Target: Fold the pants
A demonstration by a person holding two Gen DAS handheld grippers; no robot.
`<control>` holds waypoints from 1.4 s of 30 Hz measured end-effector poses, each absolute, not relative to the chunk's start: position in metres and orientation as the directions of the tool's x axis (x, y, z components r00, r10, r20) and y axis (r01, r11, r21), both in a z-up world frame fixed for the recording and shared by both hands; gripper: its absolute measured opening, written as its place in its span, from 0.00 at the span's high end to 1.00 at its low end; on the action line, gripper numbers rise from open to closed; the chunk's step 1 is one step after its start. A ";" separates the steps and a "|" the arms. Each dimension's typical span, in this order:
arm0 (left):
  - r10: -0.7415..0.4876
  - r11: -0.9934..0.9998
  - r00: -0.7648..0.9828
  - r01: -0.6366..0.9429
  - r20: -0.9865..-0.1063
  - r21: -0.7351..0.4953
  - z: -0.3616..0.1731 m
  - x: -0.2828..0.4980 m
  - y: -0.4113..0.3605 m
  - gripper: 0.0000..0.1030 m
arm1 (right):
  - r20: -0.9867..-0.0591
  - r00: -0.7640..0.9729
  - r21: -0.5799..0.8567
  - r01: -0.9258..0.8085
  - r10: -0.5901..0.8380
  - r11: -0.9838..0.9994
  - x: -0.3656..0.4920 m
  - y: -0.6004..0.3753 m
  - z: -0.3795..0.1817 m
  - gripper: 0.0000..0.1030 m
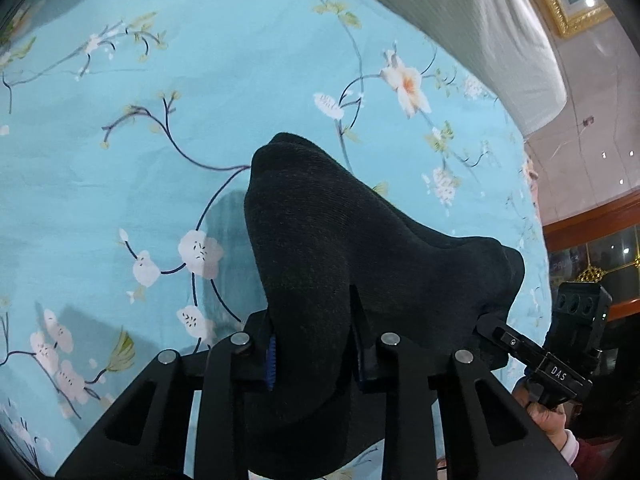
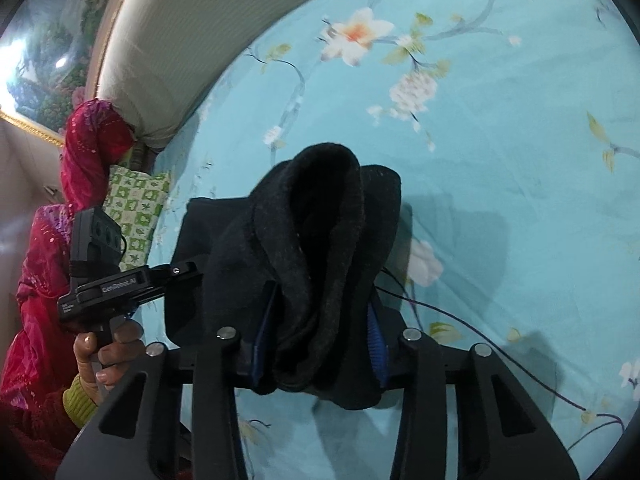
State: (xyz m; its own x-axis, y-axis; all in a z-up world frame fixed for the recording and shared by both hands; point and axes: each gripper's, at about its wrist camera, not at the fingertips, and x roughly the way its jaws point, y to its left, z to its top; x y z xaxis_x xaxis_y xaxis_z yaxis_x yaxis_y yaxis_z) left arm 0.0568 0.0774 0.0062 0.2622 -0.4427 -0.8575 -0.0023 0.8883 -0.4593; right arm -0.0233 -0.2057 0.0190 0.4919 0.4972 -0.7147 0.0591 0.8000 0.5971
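Note:
The black pants are bunched into a thick ridge that rises off the bed sheet. My left gripper is shut on one end of the bunch, with cloth filling the gap between its blue pads. My right gripper is shut on the other end of the pants, a rolled fold standing up between its fingers. In the left wrist view the right gripper's black body enters the cloth from the lower right, held by a hand. In the right wrist view the left gripper's body enters from the left.
A turquoise floral sheet covers the bed all around. A pale ribbed bolster lies along the far edge. Red-pink fabric and a green-and-white patterned cushion sit at the bed's corner. A wooden cabinet stands beyond the bed.

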 end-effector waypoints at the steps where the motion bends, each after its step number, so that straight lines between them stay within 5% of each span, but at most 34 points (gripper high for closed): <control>1: -0.447 0.886 0.270 0.001 -0.853 -0.464 0.012 0.055 0.079 0.75 | -0.709 0.498 0.598 0.048 0.500 0.800 -0.023 -0.205 0.024 0.60; 18: -0.400 0.882 0.420 -0.066 -0.814 -0.467 0.072 0.047 0.135 0.75 | -0.656 0.500 0.587 -0.131 0.565 0.799 0.029 -0.164 0.072 0.61; 42: -0.311 0.875 0.432 -0.218 -0.846 -0.433 0.041 0.064 0.191 0.75 | -0.710 0.381 0.563 -0.197 0.592 0.802 0.094 -0.111 0.044 0.61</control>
State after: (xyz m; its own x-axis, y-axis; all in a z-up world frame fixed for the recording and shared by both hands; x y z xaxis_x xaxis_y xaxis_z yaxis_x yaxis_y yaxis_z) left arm 0.0643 0.1912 0.0408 0.4324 -0.3107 -0.8465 -0.2185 0.8747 -0.4326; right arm 0.0942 -0.1108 0.0437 0.3813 0.5920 -0.7100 -0.1971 0.8024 0.5633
